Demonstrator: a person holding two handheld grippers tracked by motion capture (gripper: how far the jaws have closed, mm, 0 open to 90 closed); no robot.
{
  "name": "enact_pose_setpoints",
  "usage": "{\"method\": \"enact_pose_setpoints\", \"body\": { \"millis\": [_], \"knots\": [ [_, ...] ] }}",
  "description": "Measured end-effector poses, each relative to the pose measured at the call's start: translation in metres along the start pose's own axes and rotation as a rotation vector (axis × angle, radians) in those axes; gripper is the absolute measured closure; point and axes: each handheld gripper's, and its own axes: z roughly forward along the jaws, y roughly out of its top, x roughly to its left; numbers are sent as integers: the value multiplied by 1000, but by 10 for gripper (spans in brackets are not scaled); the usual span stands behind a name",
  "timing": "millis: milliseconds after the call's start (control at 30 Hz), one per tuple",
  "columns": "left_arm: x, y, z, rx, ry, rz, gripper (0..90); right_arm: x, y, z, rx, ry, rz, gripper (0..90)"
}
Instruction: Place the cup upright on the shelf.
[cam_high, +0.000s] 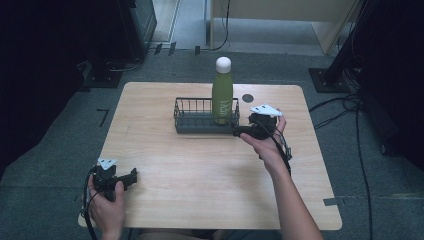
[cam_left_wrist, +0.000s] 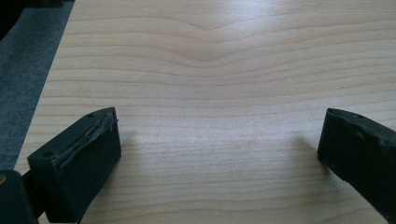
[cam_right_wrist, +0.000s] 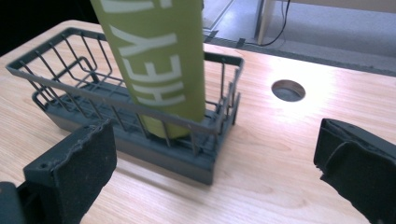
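Note:
A green bottle (cam_high: 222, 95) with a white cap stands upright in the right end of a dark wire basket (cam_high: 192, 119) on the wooden table (cam_high: 200, 170). In the right gripper view the bottle (cam_right_wrist: 159, 60) carries white letters and rises inside the basket (cam_right_wrist: 84, 93). My right gripper (cam_high: 238, 131) is open, just off the basket's right front corner, and grips nothing; its jaws stand wide apart (cam_right_wrist: 215, 163). My left gripper (cam_high: 134, 175) rests at the table's near left, open over bare wood (cam_left_wrist: 219, 149).
A round hole (cam_high: 247, 98) in the tabletop lies right of the bottle, also in the right gripper view as a hole (cam_right_wrist: 288, 90). Cables (cam_high: 350, 107) run over the grey floor at the right. Dark stands flank the table at both far sides.

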Motion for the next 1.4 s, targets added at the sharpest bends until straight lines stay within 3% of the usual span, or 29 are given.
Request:
{"method": "enact_pose_setpoints", "body": {
  "millis": [867, 1400],
  "knots": [
    [0, 0, 0, -1, 0, -1, 0, -49, -65, -43, 38, -101, 57, 0],
    [0, 0, 0, 1, 0, 2, 0, -75, -118, -68, 87, -173, 104, 0]
  ]
}}
